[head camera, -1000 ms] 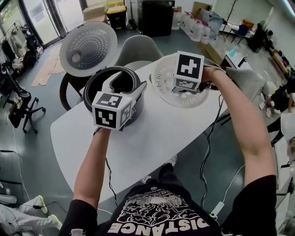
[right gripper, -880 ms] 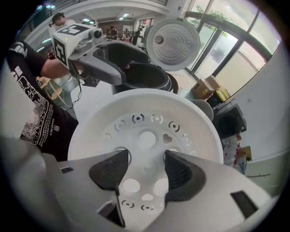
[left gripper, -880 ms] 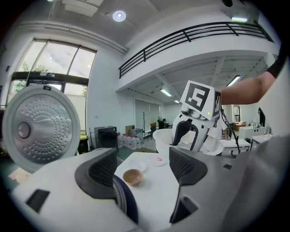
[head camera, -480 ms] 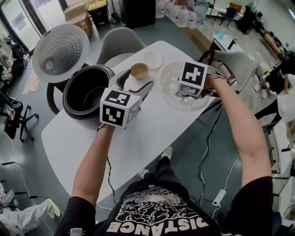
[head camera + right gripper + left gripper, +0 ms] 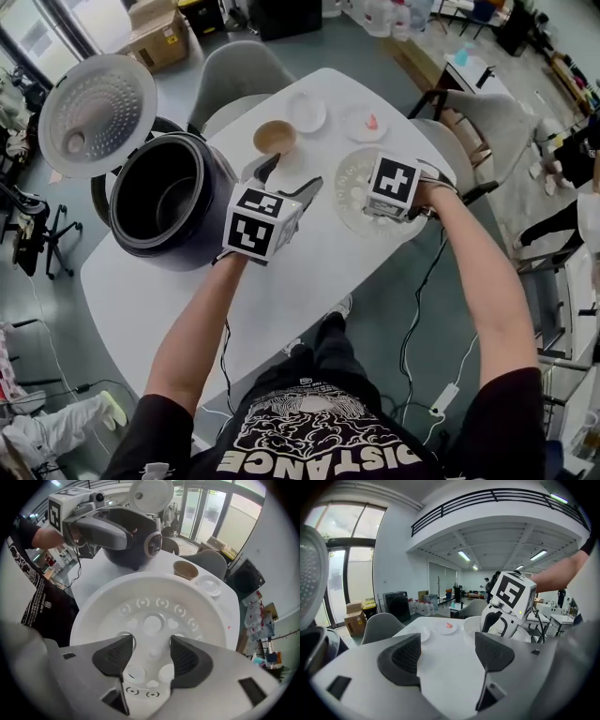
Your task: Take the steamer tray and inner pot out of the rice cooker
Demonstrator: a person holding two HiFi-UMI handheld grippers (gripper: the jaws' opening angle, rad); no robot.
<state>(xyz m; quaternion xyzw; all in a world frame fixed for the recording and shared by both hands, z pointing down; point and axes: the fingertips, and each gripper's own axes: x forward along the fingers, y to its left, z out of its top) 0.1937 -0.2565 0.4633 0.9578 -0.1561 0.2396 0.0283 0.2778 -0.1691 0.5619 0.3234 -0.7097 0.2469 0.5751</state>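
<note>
Nearest us we count two grippers. The right gripper (image 5: pixel 150 644) points steeply down, its jaws set wide and pinching the one steamer tray (image 5: pixel 152 623) by its middle. The tray sits low at the right end of the table (image 5: pixel 309 272); we cannot tell whether it touches.

The left gripper (image 5: pixel 447 651) is spread with nothing between its jaws, over bare tabletop. Left of it stands the one rice cooker (image 5: pixel 141 246) with its lid (image 5: pixel 97 112) tipped open behind, and the one inner pot (image 5: pixel 164 202) sits inside.

Just beyond the left gripper's jaws is one brown bowl (image 5: pixel 275 138). Farther off are two small white dishes (image 5: pixel 307 112) (image 5: pixel 366 122); the one beyond the right gripper bears a red speck.

Compared with a second ago, both grippers are lower. The left gripper has left the cooker's rim for the open table on its right, and the tray has come down with the right gripper.
</note>
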